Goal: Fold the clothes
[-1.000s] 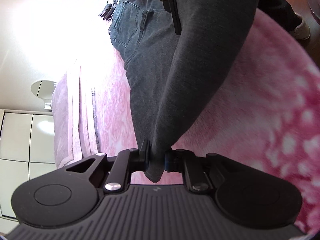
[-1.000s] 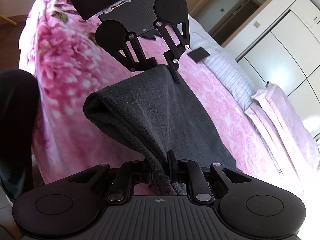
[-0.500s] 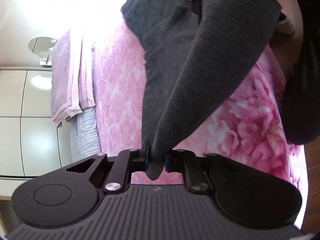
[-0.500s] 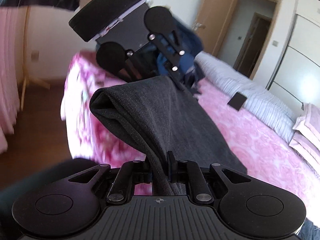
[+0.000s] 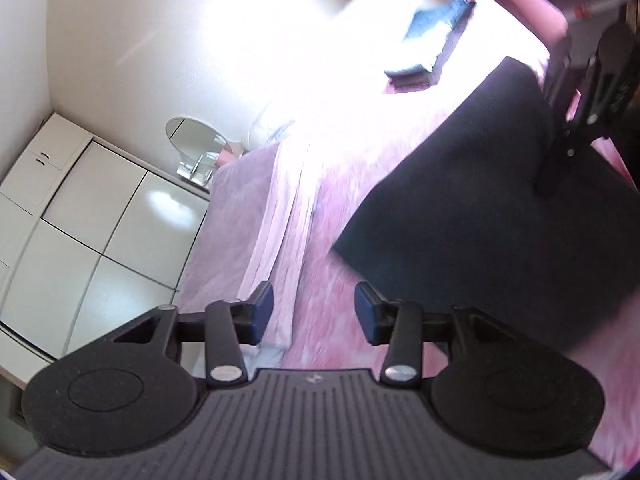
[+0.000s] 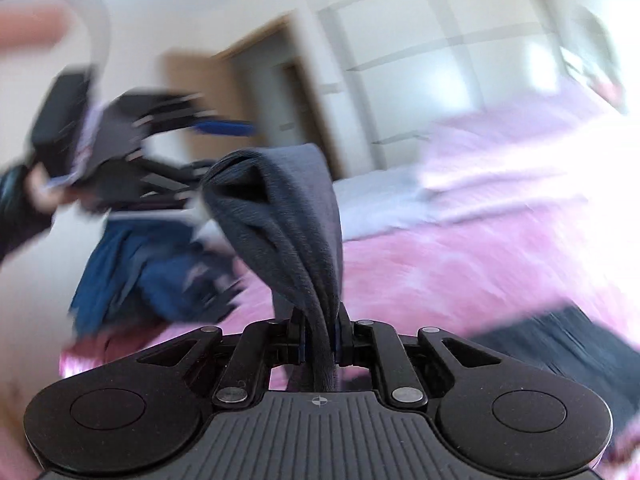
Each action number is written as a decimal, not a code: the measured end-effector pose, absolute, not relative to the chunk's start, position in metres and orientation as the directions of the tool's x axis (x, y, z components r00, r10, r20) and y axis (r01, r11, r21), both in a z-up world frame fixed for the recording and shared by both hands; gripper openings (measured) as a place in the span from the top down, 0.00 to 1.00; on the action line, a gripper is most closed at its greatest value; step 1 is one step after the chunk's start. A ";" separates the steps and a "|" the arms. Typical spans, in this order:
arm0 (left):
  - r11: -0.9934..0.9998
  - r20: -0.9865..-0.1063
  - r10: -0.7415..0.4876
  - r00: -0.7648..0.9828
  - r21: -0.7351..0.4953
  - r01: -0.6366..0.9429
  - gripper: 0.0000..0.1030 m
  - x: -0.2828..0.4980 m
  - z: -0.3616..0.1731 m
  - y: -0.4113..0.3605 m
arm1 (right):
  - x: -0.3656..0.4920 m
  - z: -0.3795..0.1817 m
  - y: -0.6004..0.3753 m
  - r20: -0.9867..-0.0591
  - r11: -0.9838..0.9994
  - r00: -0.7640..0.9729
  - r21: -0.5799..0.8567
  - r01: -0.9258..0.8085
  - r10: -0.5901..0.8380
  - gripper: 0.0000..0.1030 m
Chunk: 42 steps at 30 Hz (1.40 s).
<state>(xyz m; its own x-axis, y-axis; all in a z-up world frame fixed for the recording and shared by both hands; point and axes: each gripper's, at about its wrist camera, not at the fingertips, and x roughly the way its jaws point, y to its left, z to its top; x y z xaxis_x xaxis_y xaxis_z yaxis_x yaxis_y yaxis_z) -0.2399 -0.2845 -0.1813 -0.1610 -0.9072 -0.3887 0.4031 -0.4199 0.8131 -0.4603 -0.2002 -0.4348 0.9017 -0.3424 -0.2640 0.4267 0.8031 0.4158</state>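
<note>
Right wrist view: the right gripper (image 6: pixel 320 340) pinches a bunched edge of the dark garment (image 6: pixel 288 216) to carry the fold; the rest lies on the bed (image 5: pixel 332 320), where the left gripper (image 5: pixel 315 308) gapes empty.

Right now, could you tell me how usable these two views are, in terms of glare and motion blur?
Left wrist view: window glare washes out the upper middle, though the open left tongs and dark garment stay readable. Right wrist view: heavy motion blur smears the room and the left tongs; only the right tongs, clamped on the garment, look sharp.
</note>
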 end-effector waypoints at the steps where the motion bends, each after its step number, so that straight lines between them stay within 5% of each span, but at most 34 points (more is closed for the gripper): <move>1: -0.438 -0.405 -0.899 -0.168 0.800 0.410 0.59 -0.247 -0.190 -0.295 | -0.475 -0.446 -0.218 -0.268 0.753 0.893 0.480 0.450 -0.362 0.90; 8: -0.636 -0.636 -0.752 -0.173 0.631 0.445 0.59 -0.273 -0.324 -0.346 | -0.543 -0.535 -0.296 -0.366 0.352 0.842 0.786 0.508 -0.397 0.86; 14: -0.696 -0.737 -0.659 -0.149 0.523 0.491 0.63 -0.274 -0.385 -0.347 | -0.562 -0.541 -0.298 -0.367 0.262 0.822 0.822 0.506 -0.435 0.83; 22: -0.665 -0.731 -0.666 -0.149 0.490 0.564 0.61 -0.263 -0.360 -0.347 | -0.566 -0.522 -0.303 -0.328 0.296 0.805 0.808 0.510 -0.494 0.86; 28: -0.620 -0.707 -0.695 -0.133 0.495 0.609 0.69 -0.263 -0.359 -0.347 | -0.555 -0.500 -0.321 -0.281 0.392 0.811 0.764 0.513 -0.513 0.90; 33: -0.619 -0.708 -0.693 -0.136 0.488 0.616 0.70 -0.270 -0.363 -0.354 | -0.573 -0.540 -0.331 -0.369 0.266 0.772 0.788 0.555 -0.518 0.90; 42: -0.601 -0.700 -0.702 -0.128 0.488 0.633 0.68 -0.273 -0.366 -0.355 | -0.600 -0.537 -0.321 -0.359 0.210 0.763 0.819 0.533 -0.537 0.88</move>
<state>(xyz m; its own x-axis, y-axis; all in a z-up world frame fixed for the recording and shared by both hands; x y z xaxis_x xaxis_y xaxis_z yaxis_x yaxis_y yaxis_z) -0.2728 -0.3547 -0.3664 -0.1276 -0.7023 -0.7004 0.6329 -0.6013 0.4877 -0.5996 -0.3214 -0.5365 0.7633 -0.5371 -0.3590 0.5333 0.2103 0.8194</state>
